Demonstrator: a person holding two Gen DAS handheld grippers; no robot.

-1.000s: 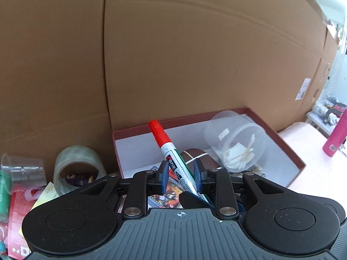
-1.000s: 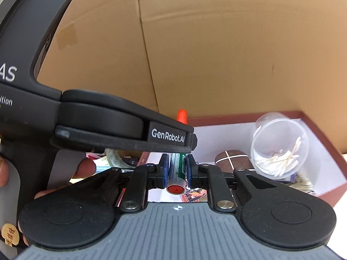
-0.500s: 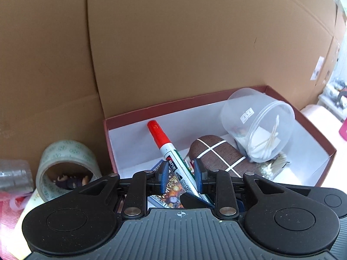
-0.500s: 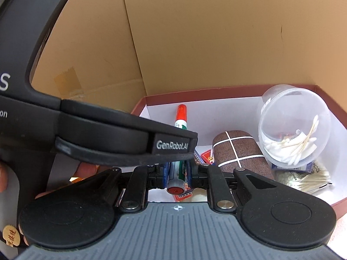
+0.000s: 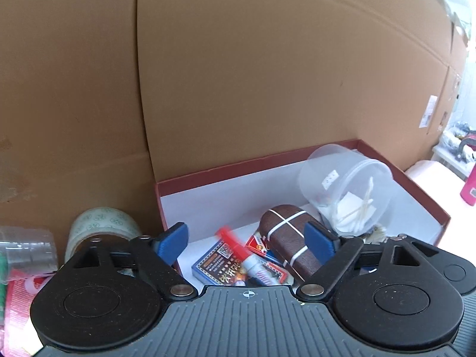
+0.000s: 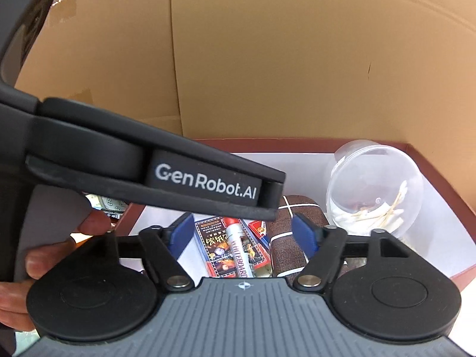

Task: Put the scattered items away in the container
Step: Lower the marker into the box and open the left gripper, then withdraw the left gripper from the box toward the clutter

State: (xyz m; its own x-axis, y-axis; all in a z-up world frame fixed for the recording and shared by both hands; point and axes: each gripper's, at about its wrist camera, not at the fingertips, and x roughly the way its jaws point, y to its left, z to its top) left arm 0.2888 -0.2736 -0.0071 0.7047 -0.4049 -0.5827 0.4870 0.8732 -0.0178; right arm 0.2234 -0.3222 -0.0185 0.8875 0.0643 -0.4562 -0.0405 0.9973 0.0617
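**Marker dropped into the box, both claws wide**

Both claws had just been opening, and nothing sat pressed between the pads. The left gripper (image 5: 247, 239) and right gripper (image 6: 242, 232) stood spread over the red box (image 5: 401, 175). The whiteboard marker (image 6: 238, 247) lay below them on the card packs (image 5: 217, 263), its long axis running toward the box's far wall. The tape roll (image 5: 101, 223) waited outside the left wall, nearer the left claw.

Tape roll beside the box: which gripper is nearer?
Left gripper: tape roll lies just beyond its finger. Right gripper hovers over the box, farther off. Both jaws just opened, nothing held between.
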